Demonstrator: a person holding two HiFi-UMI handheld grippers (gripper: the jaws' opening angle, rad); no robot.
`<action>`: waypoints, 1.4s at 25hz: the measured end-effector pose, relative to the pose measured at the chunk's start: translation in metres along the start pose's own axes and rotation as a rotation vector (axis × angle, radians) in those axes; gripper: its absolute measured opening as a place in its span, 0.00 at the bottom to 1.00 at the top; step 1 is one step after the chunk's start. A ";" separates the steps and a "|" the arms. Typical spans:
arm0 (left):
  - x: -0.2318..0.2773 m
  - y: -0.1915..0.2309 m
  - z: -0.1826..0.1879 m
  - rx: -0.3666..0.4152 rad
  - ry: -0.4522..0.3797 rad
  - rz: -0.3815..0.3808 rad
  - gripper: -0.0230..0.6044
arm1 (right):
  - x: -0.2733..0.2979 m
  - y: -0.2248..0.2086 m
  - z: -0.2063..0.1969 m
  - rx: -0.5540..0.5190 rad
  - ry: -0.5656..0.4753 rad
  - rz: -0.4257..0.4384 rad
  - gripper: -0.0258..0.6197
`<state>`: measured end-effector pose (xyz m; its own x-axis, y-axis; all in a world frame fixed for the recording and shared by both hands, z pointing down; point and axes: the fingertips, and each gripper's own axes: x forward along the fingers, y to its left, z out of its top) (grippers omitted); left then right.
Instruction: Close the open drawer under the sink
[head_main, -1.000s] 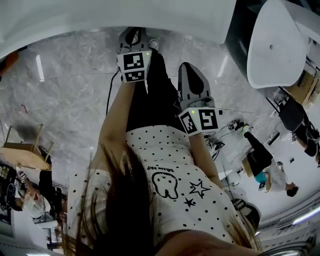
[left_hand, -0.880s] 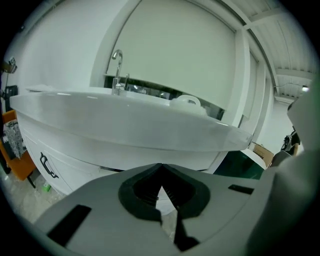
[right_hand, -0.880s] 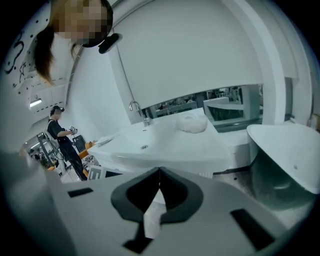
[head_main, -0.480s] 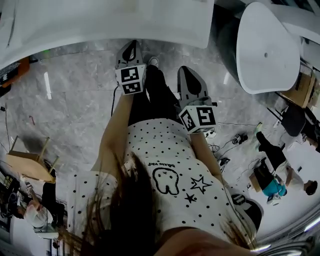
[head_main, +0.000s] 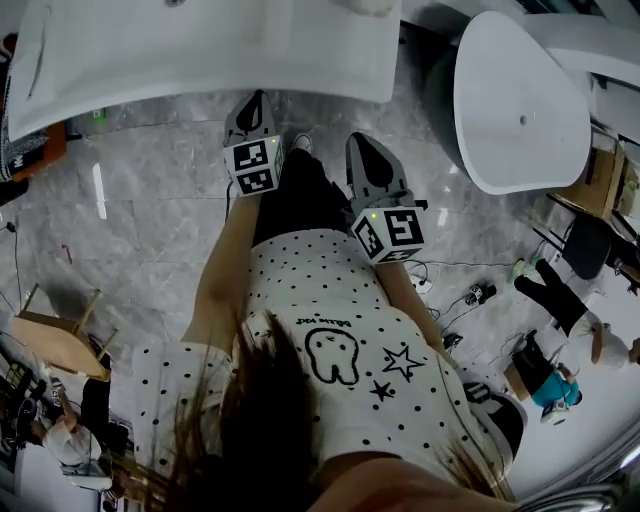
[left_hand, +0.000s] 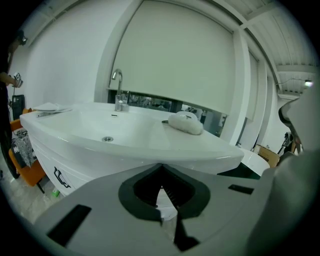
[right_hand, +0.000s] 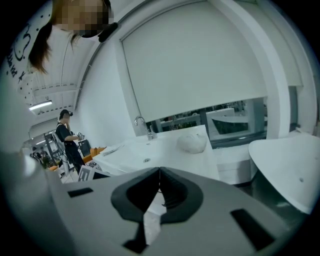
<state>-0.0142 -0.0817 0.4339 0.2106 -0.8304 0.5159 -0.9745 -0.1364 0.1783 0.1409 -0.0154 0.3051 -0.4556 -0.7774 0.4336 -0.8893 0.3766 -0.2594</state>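
The white sink (head_main: 200, 50) fills the top of the head view; its top hides any drawer beneath. In the left gripper view the basin (left_hand: 125, 135) carries a chrome faucet (left_hand: 118, 90) and a rolled white towel (left_hand: 186, 122). The white cabinet front (left_hand: 50, 165) below it bears a black handle mark; whether a drawer stands open I cannot tell. My left gripper (head_main: 257, 98) (left_hand: 161, 166) is shut and empty, close in front of the sink's rim. My right gripper (head_main: 358, 140) (right_hand: 159, 171) is shut and empty too, farther back. The sink (right_hand: 160, 147) lies ahead of it.
A white freestanding tub (head_main: 520, 100) (right_hand: 287, 170) stands right of the sink. A wooden stool (head_main: 50, 325) sits at the left, and cables (head_main: 462, 298) trail on the marble floor at right. People stand at the right (head_main: 570, 330) and beyond the sink (right_hand: 67, 140).
Both grippers have risen with their jaws still shut. In the head view the sink top has come much further into the picture, and the tub shows more fully.
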 end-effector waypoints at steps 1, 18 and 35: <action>-0.001 0.000 0.001 0.001 -0.004 0.003 0.04 | -0.002 -0.002 0.001 -0.001 -0.005 -0.002 0.06; -0.018 -0.027 0.058 0.005 -0.135 0.058 0.04 | -0.031 -0.034 0.020 -0.037 -0.057 0.035 0.06; -0.059 -0.078 0.156 0.131 -0.353 -0.044 0.04 | -0.032 -0.042 0.034 -0.032 -0.107 0.038 0.06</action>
<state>0.0375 -0.1057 0.2590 0.2353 -0.9541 0.1852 -0.9715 -0.2252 0.0739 0.1943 -0.0238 0.2732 -0.4839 -0.8110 0.3288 -0.8731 0.4215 -0.2452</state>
